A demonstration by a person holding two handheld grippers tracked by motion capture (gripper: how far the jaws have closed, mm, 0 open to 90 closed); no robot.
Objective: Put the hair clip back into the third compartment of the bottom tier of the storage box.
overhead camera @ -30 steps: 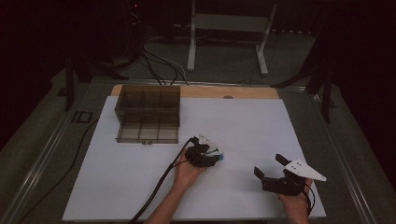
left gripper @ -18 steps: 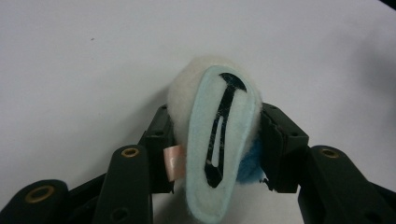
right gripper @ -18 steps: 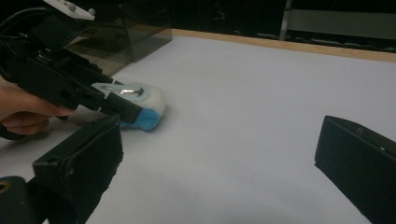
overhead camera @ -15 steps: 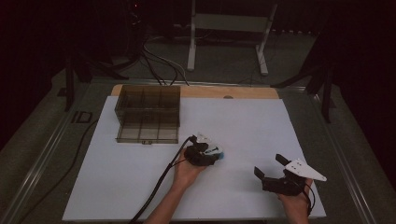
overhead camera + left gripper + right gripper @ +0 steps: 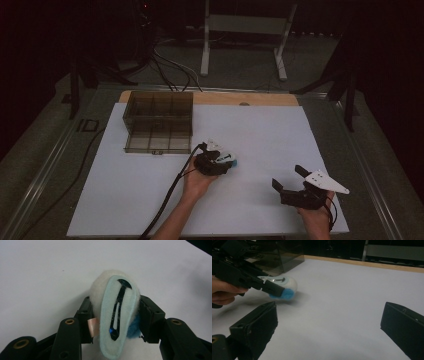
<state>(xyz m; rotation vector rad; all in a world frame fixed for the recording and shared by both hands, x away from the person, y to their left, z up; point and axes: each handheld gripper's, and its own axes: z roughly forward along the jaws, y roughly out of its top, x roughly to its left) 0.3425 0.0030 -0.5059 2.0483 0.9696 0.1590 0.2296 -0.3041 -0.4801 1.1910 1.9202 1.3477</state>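
Observation:
A fluffy white pom-pom hair clip [image 5: 117, 315] with a pale blue felt back, a dark metal clip and a blue tuft sits between the jaws of my left gripper [image 5: 117, 308], which is shut on it from both sides. In the high view the left gripper [image 5: 215, 162] is low over the middle of the white sheet [image 5: 260, 130], and the clip's blue tuft [image 5: 233, 163] pokes out to its right. My right gripper [image 5: 288, 177] rests at the front right, open, with nothing between its jaws. The right gripper view looks past the open right gripper [image 5: 329, 322] at the hair clip [image 5: 287, 286].
A smoky transparent compartment box [image 5: 159, 122] stands at the back left of the sheet, also seen as the box [image 5: 284, 255] behind the left hand. A wooden board edge [image 5: 270, 99] runs along the back. The left gripper's cable [image 5: 170, 195] trails toward the front edge.

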